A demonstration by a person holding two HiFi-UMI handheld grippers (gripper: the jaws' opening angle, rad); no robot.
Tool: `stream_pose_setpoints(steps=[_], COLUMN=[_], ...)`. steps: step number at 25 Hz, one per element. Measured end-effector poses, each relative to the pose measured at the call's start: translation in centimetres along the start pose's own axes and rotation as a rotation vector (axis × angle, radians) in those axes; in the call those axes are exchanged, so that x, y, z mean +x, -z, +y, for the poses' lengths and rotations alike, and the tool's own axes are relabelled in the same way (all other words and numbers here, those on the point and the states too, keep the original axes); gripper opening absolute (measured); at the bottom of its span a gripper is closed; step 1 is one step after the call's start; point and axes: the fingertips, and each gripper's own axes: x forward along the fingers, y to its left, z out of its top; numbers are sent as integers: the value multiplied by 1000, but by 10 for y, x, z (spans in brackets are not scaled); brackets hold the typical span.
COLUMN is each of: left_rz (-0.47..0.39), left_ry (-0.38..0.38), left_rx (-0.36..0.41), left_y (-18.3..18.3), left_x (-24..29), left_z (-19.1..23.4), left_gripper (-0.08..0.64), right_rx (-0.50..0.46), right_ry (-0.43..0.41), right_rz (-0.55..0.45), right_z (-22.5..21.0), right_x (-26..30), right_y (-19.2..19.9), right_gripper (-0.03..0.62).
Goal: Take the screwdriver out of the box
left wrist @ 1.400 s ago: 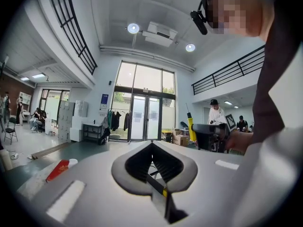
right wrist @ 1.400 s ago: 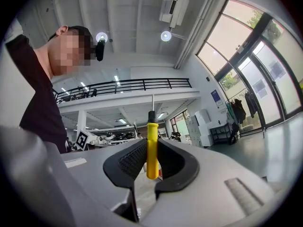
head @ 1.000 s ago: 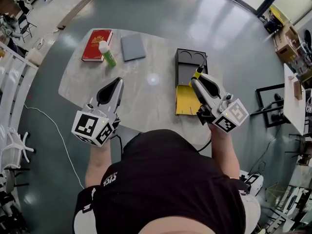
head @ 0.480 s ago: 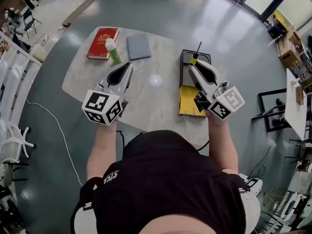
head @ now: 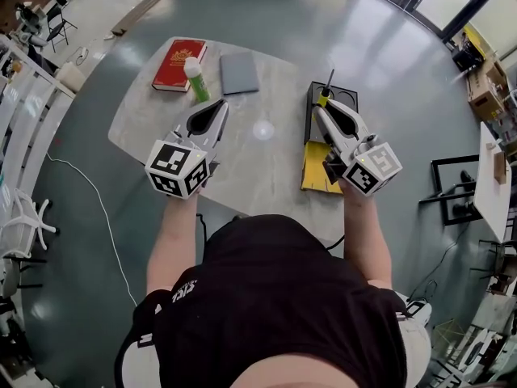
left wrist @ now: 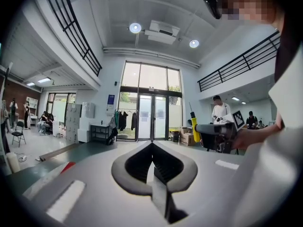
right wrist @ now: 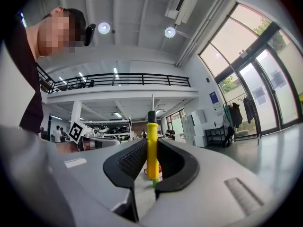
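Gripping the yellow screwdriver (right wrist: 152, 148) upright in the right gripper (head: 324, 110), lately shifted toward the far edge of the box (head: 350, 98), seemingly clear of it; left gripper (head: 218, 107) closed, empty.

On your table (head: 242, 164), off-task stuff: red book (head: 179, 65) at table's far-left corner, green bottle with white cap (head: 196, 79) upright next inboard, grey flat pad (head: 240, 73) on table's far edge, mid-width. White cable (head: 90, 203) on floor left of table.
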Motion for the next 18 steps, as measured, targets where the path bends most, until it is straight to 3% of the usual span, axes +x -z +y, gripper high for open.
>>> stream_pose_setpoints(steps=[18], left_rz=[-6], left_ry=[37], left_rx=[19], left_y=[0], left_x=[-1], left_z=[-18], left_gripper=[2], right_rx=[48], right_ry=[-17], right_rz=[36], right_z=[13], right_x=[-5], right_y=[25], right_gripper=[81])
